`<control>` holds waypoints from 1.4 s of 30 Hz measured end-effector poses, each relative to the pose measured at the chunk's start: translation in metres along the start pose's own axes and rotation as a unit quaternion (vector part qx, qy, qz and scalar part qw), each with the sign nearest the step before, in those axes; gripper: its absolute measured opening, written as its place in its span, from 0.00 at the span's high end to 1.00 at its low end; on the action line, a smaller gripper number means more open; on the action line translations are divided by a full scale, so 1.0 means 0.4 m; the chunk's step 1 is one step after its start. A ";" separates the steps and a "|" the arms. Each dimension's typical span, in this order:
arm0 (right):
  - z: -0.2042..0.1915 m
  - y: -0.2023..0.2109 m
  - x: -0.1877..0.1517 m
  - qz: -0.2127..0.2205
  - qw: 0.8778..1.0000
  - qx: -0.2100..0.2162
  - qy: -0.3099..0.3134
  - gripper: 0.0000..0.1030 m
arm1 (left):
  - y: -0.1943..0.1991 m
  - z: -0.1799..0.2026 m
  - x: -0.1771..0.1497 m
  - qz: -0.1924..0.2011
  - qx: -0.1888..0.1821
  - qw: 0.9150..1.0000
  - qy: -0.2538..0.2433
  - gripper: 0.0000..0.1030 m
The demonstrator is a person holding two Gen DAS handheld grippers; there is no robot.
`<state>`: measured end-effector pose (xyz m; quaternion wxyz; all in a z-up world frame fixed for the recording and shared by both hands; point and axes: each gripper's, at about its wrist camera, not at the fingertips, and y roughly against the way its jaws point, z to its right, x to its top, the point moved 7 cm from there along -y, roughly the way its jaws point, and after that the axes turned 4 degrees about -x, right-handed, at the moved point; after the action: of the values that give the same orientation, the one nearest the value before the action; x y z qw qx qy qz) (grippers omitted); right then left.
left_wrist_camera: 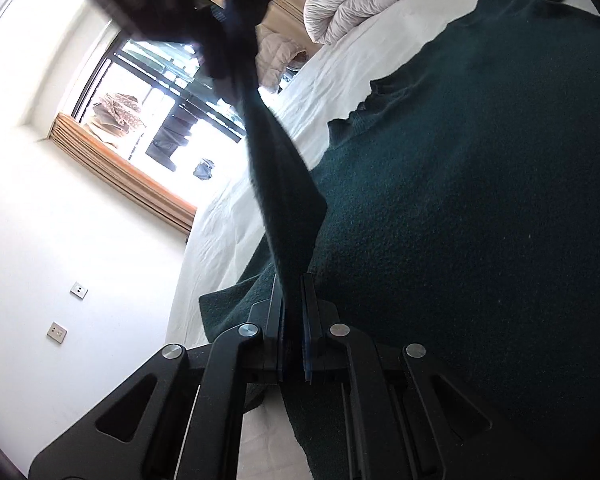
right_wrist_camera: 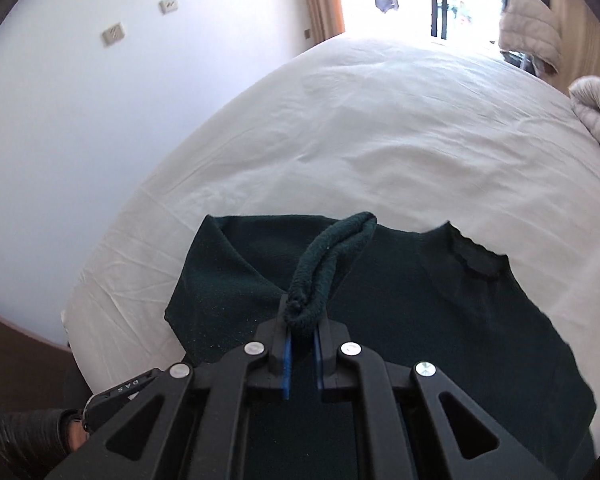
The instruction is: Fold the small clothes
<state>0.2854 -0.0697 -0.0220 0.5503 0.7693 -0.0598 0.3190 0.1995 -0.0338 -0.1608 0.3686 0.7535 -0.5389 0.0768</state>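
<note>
A dark green knit sweater (left_wrist_camera: 460, 200) lies spread on the white bed (left_wrist_camera: 340, 60). My left gripper (left_wrist_camera: 292, 284) is shut on a stretched strip of the sweater's fabric (left_wrist_camera: 276, 168) that runs up to the other gripper (left_wrist_camera: 220, 20) at the top of the left wrist view. In the right wrist view the sweater (right_wrist_camera: 400, 312) lies flat with its neck opening (right_wrist_camera: 476, 260) at the far right. My right gripper (right_wrist_camera: 302, 320) is shut on a rolled edge of the sweater (right_wrist_camera: 332, 248), lifted above the body.
A bunched pale duvet (left_wrist_camera: 360, 4) lies at the head of the bed. A window with a beige curtain (left_wrist_camera: 120, 168) is beyond the bed. A beige jacket (right_wrist_camera: 532, 28) hangs near it. White wall with sockets (right_wrist_camera: 114, 34) on the left.
</note>
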 end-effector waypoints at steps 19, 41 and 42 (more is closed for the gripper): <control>0.370 -0.005 -0.144 0.127 0.948 0.131 -0.259 0.92 | 0.026 0.111 0.053 0.017 -0.011 0.998 -0.059 0.94; 0.587 -0.104 -0.274 0.108 0.919 0.109 -0.363 0.89 | -0.070 -0.241 -0.067 -0.069 -0.130 0.920 0.364 0.94; 0.571 -0.110 -0.272 0.102 0.923 0.109 -0.354 0.89 | -0.074 -0.260 -0.067 -0.065 -0.136 0.914 0.376 0.94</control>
<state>0.3161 -0.2829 -0.1614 0.3704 0.8772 -0.2933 0.0850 0.2435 0.0571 -0.1141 0.6475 0.6448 -0.3152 0.2560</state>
